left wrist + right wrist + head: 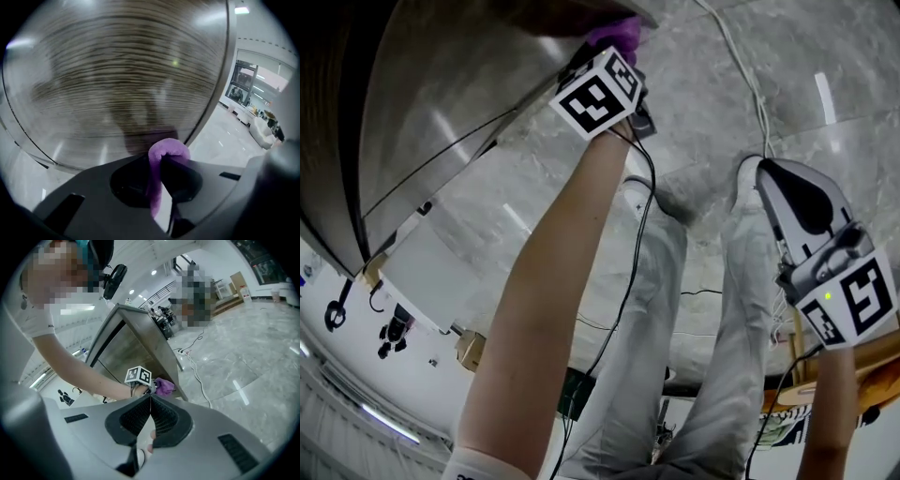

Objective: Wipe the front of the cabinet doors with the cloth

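One plush, bright purple cloth (168,149)

Grey marble-look floor (722,112), glossy, w/ light streaks reflected. White cable (741,66) lies on it toward 12 o'clock in head view. White wall (337,403) w/ strip light (389,424) at 8 o'clock. Left gripper view: glazed partition (246,84) at 2 o'clock, pale sofa-like furniture (262,133) at 3, ceiling lamp (242,10) at 1.

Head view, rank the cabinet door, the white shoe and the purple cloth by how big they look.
1. cabinet door: by far the largest.
2. white shoe.
3. purple cloth: smallest here, but only part of it shows, so its full size is unsure.
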Demonstrator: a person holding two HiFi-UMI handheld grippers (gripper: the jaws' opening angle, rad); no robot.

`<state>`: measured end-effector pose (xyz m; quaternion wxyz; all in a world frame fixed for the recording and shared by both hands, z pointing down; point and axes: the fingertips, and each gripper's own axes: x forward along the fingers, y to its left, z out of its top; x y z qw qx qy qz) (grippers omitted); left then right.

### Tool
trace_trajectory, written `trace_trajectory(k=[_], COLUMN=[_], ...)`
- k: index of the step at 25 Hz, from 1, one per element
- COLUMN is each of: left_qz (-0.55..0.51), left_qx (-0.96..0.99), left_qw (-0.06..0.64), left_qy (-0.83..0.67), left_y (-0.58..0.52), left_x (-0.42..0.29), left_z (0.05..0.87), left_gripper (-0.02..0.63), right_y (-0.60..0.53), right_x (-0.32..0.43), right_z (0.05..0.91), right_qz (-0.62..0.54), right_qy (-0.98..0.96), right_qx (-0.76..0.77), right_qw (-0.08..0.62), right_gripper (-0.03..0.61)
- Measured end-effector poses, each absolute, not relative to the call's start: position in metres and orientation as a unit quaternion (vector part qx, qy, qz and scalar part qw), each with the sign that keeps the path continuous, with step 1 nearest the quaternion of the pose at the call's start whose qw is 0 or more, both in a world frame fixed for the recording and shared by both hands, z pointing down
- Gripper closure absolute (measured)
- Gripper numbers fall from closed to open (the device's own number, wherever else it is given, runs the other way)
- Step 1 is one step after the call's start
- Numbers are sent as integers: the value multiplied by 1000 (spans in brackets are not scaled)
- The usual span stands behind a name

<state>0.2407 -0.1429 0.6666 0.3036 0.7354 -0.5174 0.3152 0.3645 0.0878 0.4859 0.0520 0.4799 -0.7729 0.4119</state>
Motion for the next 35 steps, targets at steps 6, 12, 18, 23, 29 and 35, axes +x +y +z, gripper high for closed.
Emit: trace_trajectory(k=[6,12,18,23,29,35], left_qz=[333,357,363,376,378,403], left_qx=[739,716,657,640,645,716], left_qw=[303,294,291,266,249,239], left_qy=[-502,-522,-593,-615,-616,-517], left_y=[-150,-158,-163,-165,-154,-131], left_x=[180,84,-26,-74,-52,69], left_z=[674,677,676,660,641,664], left_gripper=[565,565,565,565,565,565], right_y=[75,54,49,63,71,77], right_x=[322,258,222,222,239,272], right_z=[498,494,498,502,491,478], right_qz=[411,404,399,399,393,384], right_qy=[-770,-790,-804,-807,-815,-817], right_qx=[486,459,439,432,422,426], right_qw=[42,38,39,54,62,53], right_gripper=[552,552,552,552,552,552])
